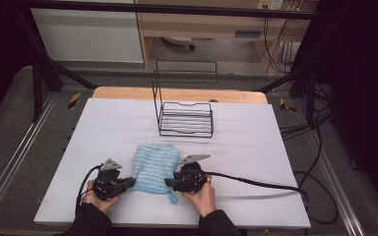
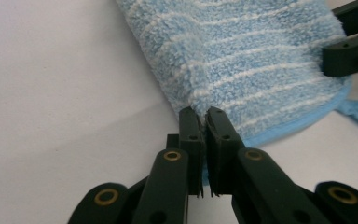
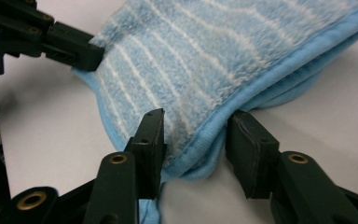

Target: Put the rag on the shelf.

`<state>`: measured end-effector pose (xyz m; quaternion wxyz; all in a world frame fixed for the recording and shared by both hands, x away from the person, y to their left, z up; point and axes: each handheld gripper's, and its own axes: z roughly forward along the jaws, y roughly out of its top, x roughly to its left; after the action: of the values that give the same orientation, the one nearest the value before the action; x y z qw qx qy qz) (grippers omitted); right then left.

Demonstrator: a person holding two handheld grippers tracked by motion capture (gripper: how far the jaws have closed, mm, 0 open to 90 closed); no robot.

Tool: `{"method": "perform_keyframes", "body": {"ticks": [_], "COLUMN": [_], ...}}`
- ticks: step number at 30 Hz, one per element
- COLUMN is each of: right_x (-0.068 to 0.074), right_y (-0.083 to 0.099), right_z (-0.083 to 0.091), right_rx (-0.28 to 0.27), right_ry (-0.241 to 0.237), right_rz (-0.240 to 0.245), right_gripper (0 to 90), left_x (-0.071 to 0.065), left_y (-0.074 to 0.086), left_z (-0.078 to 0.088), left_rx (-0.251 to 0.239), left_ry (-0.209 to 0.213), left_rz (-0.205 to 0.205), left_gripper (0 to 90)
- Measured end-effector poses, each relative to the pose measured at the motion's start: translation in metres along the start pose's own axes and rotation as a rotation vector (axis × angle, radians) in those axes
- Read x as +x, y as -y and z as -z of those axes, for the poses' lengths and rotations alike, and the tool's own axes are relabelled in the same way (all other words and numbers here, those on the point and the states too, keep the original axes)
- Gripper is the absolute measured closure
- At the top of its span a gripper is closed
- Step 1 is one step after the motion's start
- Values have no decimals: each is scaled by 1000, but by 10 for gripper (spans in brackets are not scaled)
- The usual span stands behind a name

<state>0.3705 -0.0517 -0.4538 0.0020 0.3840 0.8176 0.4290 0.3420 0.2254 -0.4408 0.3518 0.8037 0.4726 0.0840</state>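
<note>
High view: a folded blue striped towel [image 1: 153, 168] lies on the white surface [image 1: 103, 128], near edge, long axis running away toward the wire rack [image 1: 186, 119]. Both tongs sit at its near corners, so a fold looks just finished.

Left gripper view: left tongs [image 2: 203, 116] are clamped on the towel's edge.

Right gripper view: right tongs [image 3: 193, 133] stand parted around the hem, not pressing; next they likely back off.

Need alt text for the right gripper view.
A folded blue towel with white stripes lies on a white table, its piped edge between the parted jaws of the right hand-held gripper. The left hand-held gripper pinches its far edge.
</note>
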Motion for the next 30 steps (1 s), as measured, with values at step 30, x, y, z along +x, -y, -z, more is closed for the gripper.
{"method": "perform_keyframes", "body": {"ticks": [30], "right_x": [9], "right_y": [-7], "right_z": [25], "right_rx": [27], "right_ry": [25], "right_rz": [63], "right_gripper": [828], "left_x": [-16], "left_y": [-4], "left_z": [-4], "left_rx": [-44], "left_ry": [137], "left_rz": [16], "left_gripper": [865]}}
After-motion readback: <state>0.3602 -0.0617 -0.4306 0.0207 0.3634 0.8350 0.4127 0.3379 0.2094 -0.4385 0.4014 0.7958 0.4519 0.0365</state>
